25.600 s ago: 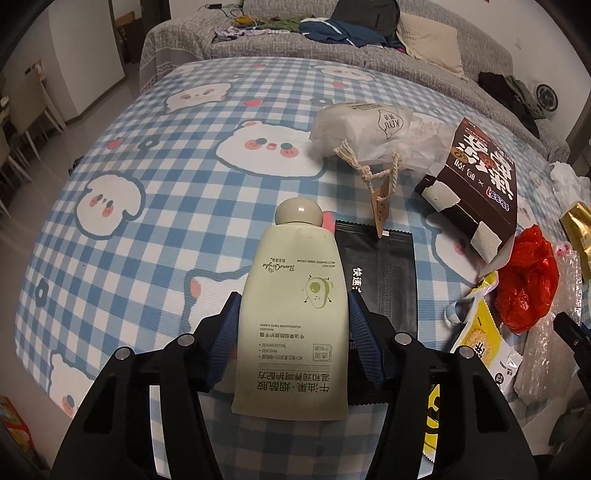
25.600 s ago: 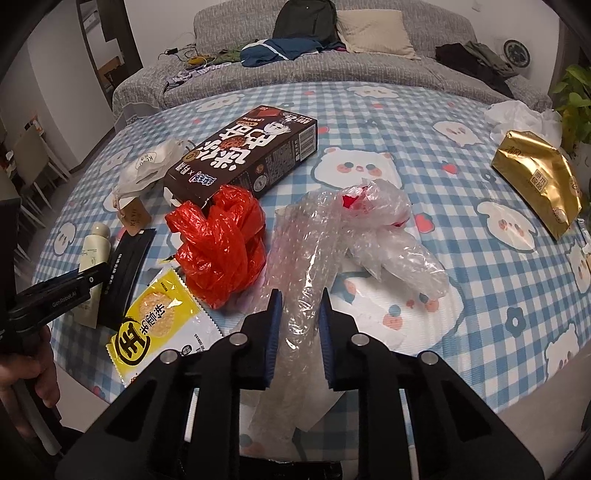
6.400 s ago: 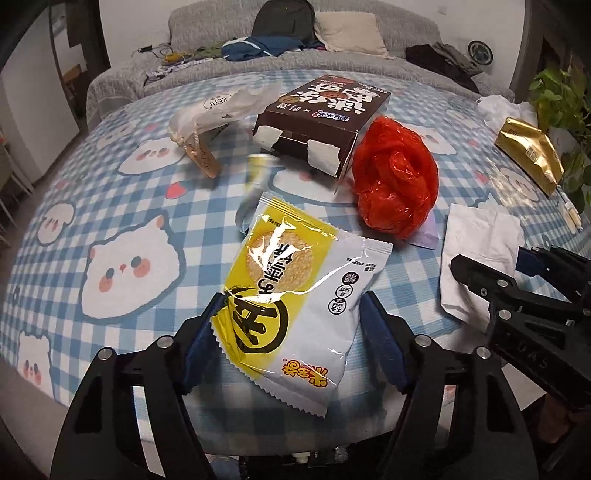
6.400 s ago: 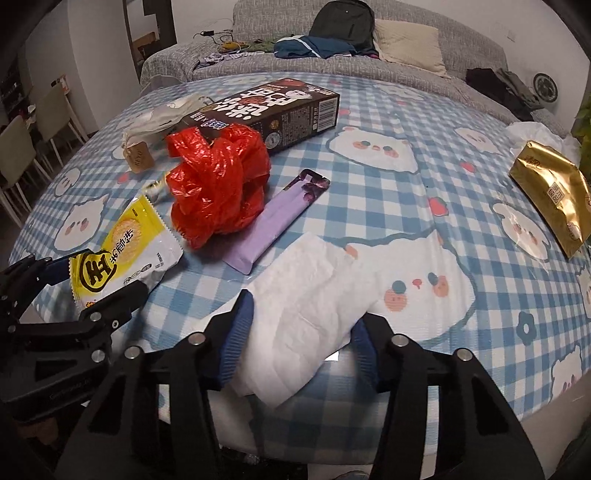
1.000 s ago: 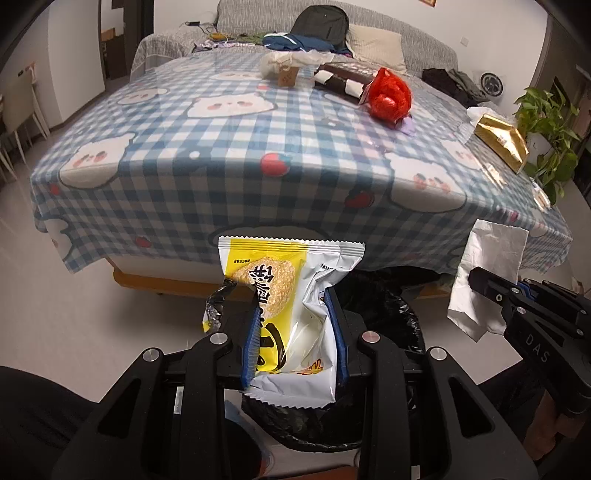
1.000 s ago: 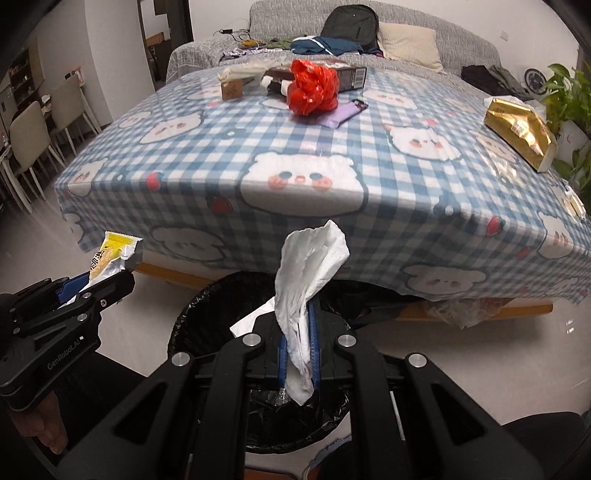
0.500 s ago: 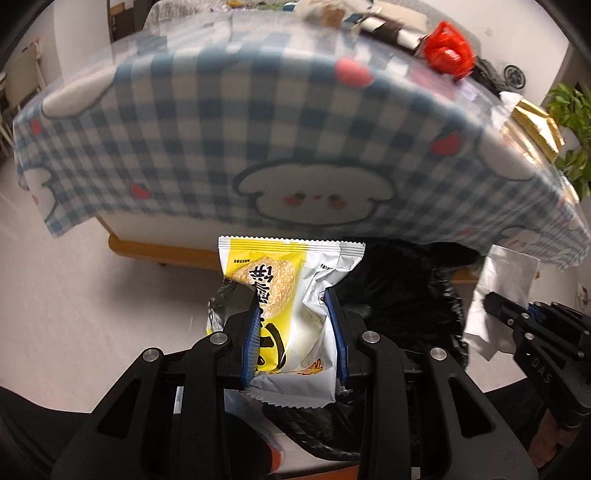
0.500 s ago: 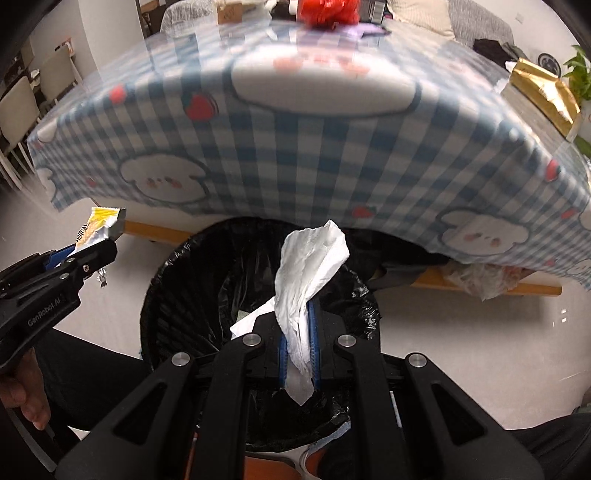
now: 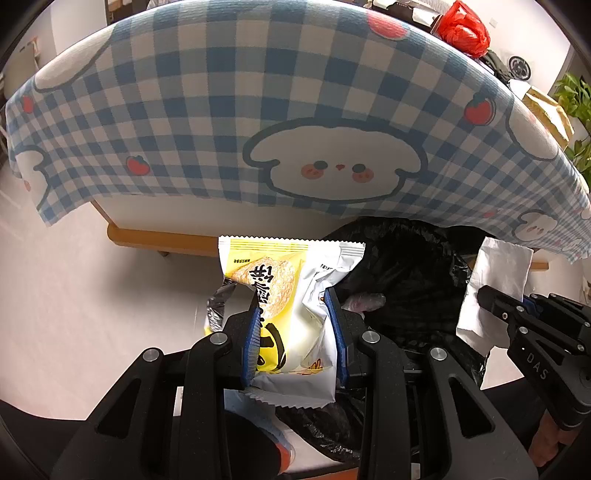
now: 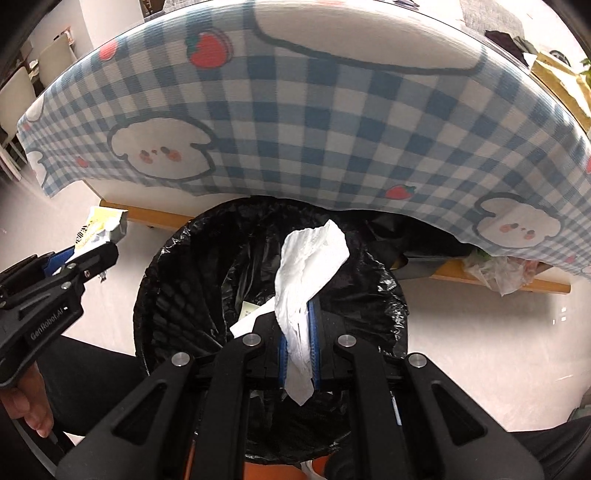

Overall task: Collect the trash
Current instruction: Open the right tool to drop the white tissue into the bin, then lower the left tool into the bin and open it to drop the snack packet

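My left gripper (image 9: pixel 293 299) is shut on a yellow and white snack packet (image 9: pixel 284 295), held just left of the black-lined trash bin (image 9: pixel 413 273). My right gripper (image 10: pixel 298 314) is shut on a crumpled white tissue (image 10: pixel 306 266), held right above the open bin (image 10: pixel 177 295), whose black bag holds a few scraps. The left gripper and its packet (image 10: pixel 99 225) show at the left of the right wrist view. The right gripper with the tissue (image 9: pixel 495 280) shows at the right of the left wrist view.
The table's blue checked cloth (image 9: pixel 221 110) with bear prints hangs just beyond the bin. On the table top are a red plastic bag (image 9: pixel 461 29) and a gold packet (image 9: pixel 550 114). Clear plastic wrap (image 10: pixel 498 269) lies under the table at right. Pale floor lies to the left.
Both grippers have dropped lower and closer to the bin, below the table edge. The tissue now hangs over the bin's opening. Both grips are unchanged.
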`<act>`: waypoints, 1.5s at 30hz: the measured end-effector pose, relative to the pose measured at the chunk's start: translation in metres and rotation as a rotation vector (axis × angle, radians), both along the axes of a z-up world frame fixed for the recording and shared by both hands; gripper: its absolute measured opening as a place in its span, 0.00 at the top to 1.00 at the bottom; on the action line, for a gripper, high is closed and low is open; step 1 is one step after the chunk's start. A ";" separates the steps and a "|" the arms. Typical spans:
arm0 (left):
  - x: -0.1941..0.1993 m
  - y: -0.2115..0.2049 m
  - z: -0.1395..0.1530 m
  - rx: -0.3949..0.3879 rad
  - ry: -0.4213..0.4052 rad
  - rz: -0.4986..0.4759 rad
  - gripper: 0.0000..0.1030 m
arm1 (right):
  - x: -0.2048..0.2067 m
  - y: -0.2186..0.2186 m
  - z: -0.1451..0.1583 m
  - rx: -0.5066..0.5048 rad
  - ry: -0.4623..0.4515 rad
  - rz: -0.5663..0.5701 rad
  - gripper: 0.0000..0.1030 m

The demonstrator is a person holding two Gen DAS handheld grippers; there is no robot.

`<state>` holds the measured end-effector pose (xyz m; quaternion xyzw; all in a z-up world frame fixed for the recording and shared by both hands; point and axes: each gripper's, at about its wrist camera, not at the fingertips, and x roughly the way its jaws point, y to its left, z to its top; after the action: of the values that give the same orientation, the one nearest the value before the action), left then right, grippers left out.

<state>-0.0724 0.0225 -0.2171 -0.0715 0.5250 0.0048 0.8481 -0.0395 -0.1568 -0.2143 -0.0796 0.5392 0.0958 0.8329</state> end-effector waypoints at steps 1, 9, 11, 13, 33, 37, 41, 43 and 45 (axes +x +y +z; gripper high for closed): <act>0.000 0.000 -0.001 0.001 0.002 0.002 0.70 | 0.000 0.001 0.000 -0.001 -0.004 0.004 0.91; 0.003 -0.005 -0.001 0.016 0.019 0.011 0.70 | -0.004 0.010 0.002 -0.002 -0.033 0.029 0.63; 0.003 -0.006 -0.002 0.013 0.025 0.018 0.70 | -0.005 0.010 0.005 0.001 -0.043 0.026 0.54; 0.004 -0.006 -0.001 0.011 0.026 0.022 0.70 | -0.006 0.007 0.009 0.005 -0.055 0.018 0.41; 0.015 -0.078 -0.005 -0.027 0.038 -0.043 0.70 | -0.007 -0.062 0.032 -0.015 -0.137 -0.117 0.09; 0.017 -0.088 -0.010 -0.037 0.054 -0.051 0.70 | -0.005 -0.074 0.029 -0.025 -0.135 -0.138 0.09; 0.018 -0.095 -0.012 -0.036 0.056 -0.064 0.69 | -0.004 -0.084 0.029 -0.027 -0.132 -0.161 0.09; 0.019 -0.099 -0.013 -0.034 0.053 -0.074 0.69 | -0.003 -0.089 0.029 -0.024 -0.127 -0.172 0.09; 0.019 -0.104 -0.013 -0.031 0.050 -0.088 0.65 | -0.002 -0.092 0.028 -0.031 -0.122 -0.184 0.09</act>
<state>-0.0534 -0.0812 -0.2306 -0.0614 0.5485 -0.0387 0.8330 -0.0412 -0.2487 -0.1866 -0.0482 0.4941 0.0055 0.8680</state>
